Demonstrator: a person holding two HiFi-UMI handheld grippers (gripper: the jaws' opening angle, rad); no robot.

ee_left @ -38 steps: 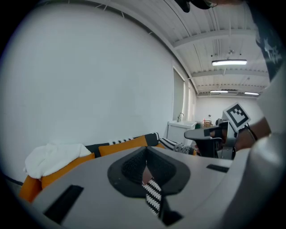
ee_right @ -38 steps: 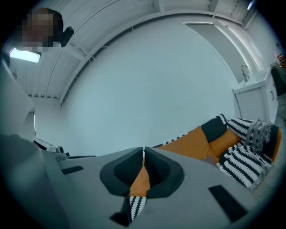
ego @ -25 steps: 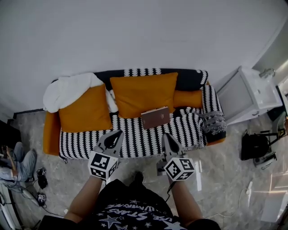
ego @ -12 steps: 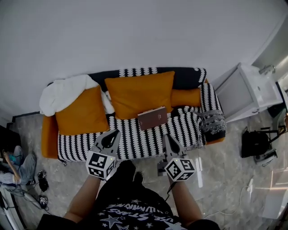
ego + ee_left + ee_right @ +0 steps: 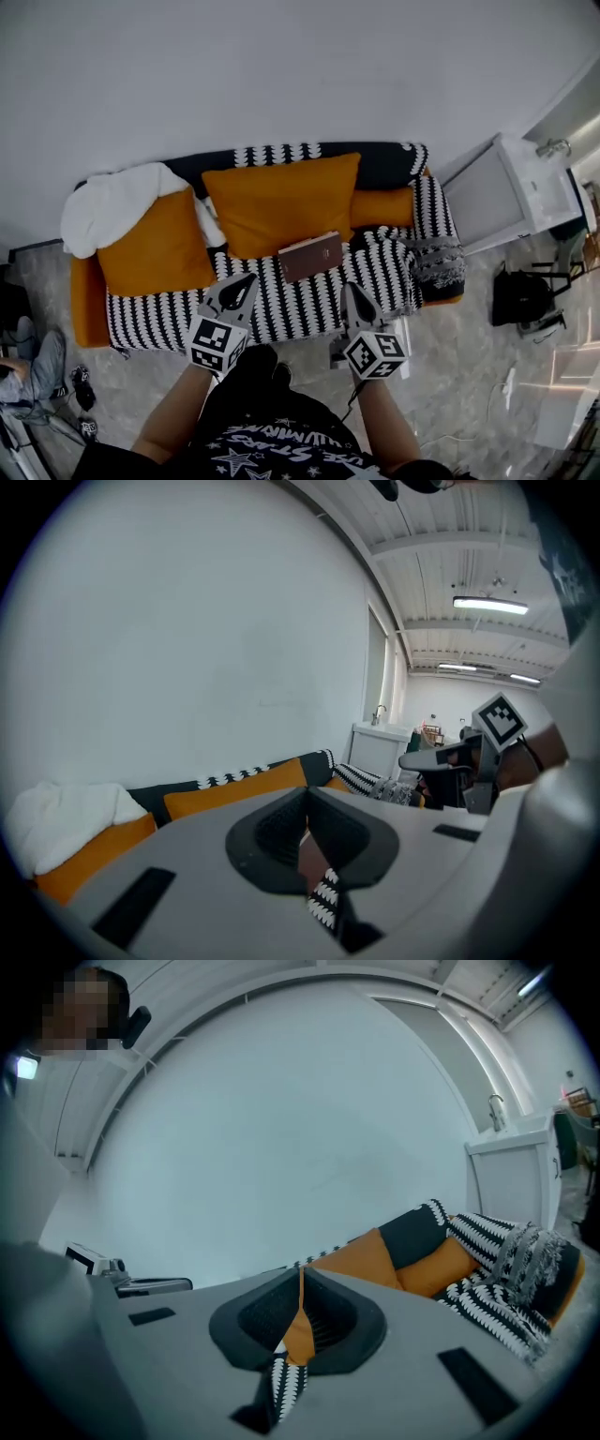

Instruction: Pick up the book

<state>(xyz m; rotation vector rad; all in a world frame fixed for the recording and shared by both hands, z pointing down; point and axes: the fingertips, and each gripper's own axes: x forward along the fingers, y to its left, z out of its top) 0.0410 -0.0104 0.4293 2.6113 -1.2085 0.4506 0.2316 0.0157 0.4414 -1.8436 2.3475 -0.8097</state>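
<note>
A brown book (image 5: pixel 311 256) lies flat on the seat of a sofa (image 5: pixel 281 309) with a black-and-white patterned cover, just in front of the big orange cushion (image 5: pixel 279 202). Both grippers hover in the air before the sofa's front edge, short of the book. My left gripper (image 5: pixel 246 281) is shut and holds nothing; in its own view a sliver of the book (image 5: pixel 312 855) shows through the slit between its jaws (image 5: pixel 307 792). My right gripper (image 5: pixel 352 289) is also shut and empty (image 5: pixel 300 1267), pointing at the sofa to the book's right.
A second orange cushion (image 5: pixel 155 253) and a white blanket (image 5: pixel 108 202) fill the sofa's left end; a grey fringed throw (image 5: pixel 433 258) lies on its right end. A white cabinet (image 5: pixel 511 192) stands to the right, a black bag (image 5: pixel 520 298) on the floor beside it. A seated person's leg (image 5: pixel 37 370) shows at far left.
Both grippers have come forward and a little lower toward the sofa, which now sits closer and further left in the head view. Both stay shut; the book has not moved.
</note>
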